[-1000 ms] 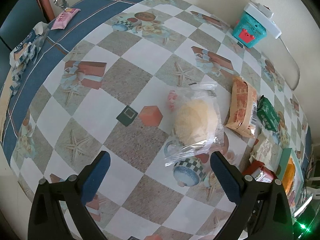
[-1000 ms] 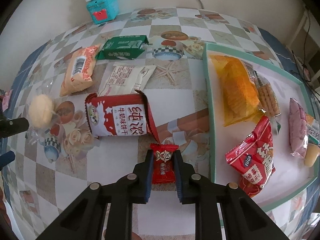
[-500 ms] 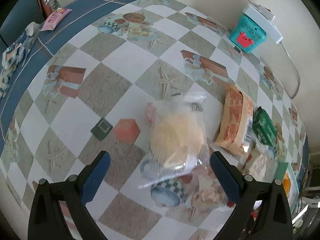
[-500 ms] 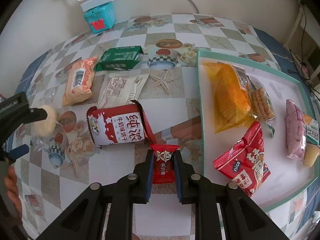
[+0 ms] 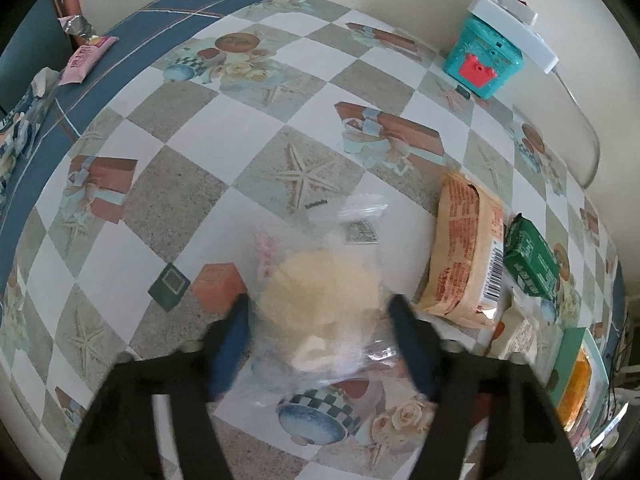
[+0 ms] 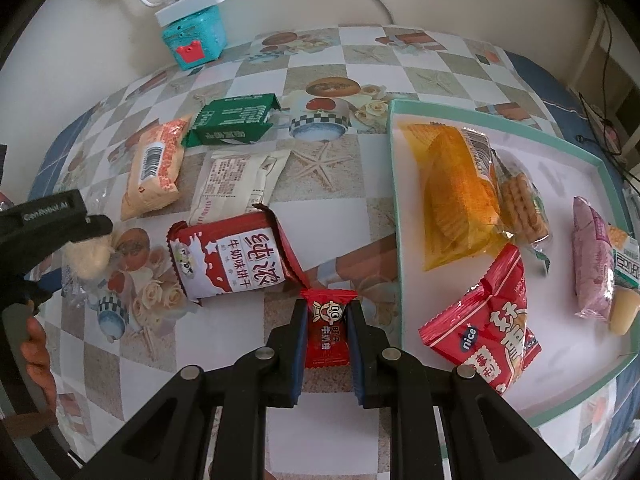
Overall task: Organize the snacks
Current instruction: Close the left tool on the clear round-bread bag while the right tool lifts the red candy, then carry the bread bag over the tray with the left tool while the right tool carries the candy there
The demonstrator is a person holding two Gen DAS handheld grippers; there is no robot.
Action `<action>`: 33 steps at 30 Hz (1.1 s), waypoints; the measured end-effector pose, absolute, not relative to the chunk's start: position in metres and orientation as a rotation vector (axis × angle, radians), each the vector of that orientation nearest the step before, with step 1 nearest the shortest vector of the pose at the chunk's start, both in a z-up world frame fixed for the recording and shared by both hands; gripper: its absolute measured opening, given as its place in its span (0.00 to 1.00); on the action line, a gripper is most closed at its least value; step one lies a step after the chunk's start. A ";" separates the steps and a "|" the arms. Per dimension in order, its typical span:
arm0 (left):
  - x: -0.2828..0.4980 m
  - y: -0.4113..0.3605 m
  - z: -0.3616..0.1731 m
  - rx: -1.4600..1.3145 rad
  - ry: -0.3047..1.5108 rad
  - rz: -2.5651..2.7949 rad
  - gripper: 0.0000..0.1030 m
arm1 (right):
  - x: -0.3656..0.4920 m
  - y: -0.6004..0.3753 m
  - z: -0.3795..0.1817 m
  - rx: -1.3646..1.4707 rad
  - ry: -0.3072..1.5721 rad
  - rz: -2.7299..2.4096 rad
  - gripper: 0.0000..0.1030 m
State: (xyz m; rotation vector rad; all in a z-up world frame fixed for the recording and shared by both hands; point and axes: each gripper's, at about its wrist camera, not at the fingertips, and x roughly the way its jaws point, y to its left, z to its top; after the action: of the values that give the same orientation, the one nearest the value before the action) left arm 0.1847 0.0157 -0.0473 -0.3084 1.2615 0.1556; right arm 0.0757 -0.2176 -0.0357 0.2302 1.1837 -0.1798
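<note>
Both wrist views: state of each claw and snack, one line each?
Left claw: blurred; closed in around the clear-bagged bun, contact unclear.
Right claw: shut on the small red candy packet.
Red biscuit pack: on the table, one end torn open.
Green pack: flat on the table.
Orange pack: flat on the table.
Tray: holds the orange chip bag and red nice bag.

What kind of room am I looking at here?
Probably a home dining or kitchen table: a printed checked tablecloth, a power strip against the wall, and packaged snacks partly gathered in a green-rimmed tray.
</note>
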 end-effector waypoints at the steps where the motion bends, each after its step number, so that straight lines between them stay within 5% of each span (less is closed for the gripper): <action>1: 0.184 0.015 -0.046 -0.306 1.262 0.154 0.60 | 0.075 -0.217 -0.036 0.229 1.183 -0.180 0.19; 33: 0.130 -0.005 0.051 -0.253 1.082 0.058 0.56 | 0.044 -0.256 0.033 0.424 0.988 -0.144 0.19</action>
State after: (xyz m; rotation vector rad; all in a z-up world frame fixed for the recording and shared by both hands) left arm 0.1296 -0.0045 0.0515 -0.2529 1.0818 0.0580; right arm 0.0440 -0.2561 0.0330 0.4242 0.9877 -0.1442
